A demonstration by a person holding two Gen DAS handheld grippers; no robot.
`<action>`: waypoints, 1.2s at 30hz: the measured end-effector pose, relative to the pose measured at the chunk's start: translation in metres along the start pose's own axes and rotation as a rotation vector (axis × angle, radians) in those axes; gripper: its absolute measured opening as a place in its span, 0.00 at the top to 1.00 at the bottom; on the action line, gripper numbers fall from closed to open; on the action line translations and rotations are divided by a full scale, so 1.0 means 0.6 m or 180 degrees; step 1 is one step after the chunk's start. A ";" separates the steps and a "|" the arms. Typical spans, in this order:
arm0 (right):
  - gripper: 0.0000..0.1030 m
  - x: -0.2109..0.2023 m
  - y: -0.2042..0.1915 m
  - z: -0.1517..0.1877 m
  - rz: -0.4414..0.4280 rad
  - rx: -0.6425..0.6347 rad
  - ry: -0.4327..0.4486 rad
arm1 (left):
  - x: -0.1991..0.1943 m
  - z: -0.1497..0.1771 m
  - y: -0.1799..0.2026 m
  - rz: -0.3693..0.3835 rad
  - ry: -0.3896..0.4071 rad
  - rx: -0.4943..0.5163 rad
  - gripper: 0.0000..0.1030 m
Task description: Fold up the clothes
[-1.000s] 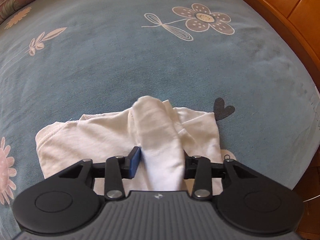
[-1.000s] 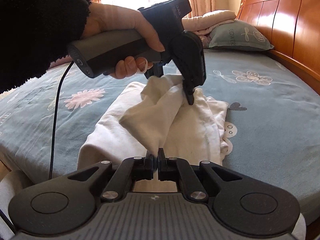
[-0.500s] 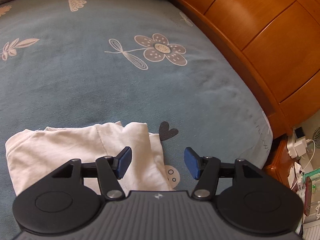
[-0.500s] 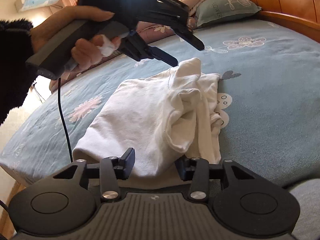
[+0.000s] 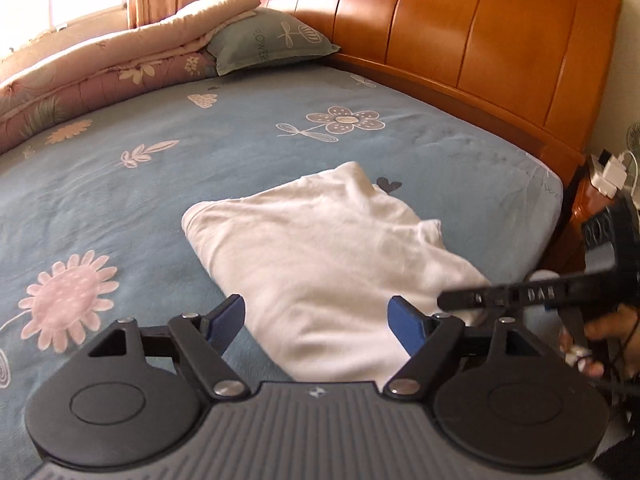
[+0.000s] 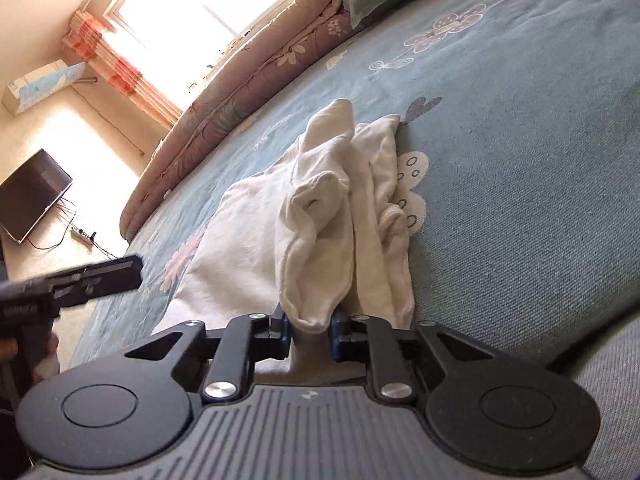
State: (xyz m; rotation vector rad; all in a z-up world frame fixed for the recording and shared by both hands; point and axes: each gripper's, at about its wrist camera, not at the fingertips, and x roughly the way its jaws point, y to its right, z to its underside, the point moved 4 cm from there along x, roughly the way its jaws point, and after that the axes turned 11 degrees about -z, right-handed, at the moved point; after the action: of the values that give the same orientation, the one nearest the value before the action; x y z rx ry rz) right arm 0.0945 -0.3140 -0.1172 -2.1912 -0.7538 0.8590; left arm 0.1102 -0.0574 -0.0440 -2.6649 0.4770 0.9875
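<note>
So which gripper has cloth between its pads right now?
The right gripper: its jaws are closing around a fold of the white garment. The left gripper is opening, empty.

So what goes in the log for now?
left gripper: opening, empty | right gripper: closing on shirt | shirt on bed

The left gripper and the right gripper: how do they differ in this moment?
The left gripper has wide jaws that are opening, with nothing pinched; the right gripper has narrow jaws closing around a fold of the white garment. The left hangs above the garment; the right reaches its near edge. Both have blue pads.
</note>
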 end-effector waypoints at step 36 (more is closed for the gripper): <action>0.55 -0.007 0.007 -0.019 -0.0150 0.0195 -0.0020 | 0.048 -0.014 -0.001 0.0329 0.0289 -0.0767 0.15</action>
State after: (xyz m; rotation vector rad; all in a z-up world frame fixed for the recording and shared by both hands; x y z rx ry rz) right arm 0.1012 -0.3236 -0.1122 -2.1096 -0.7691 0.8545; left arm 0.1359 -0.0661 -0.0572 -2.9361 0.5517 1.0143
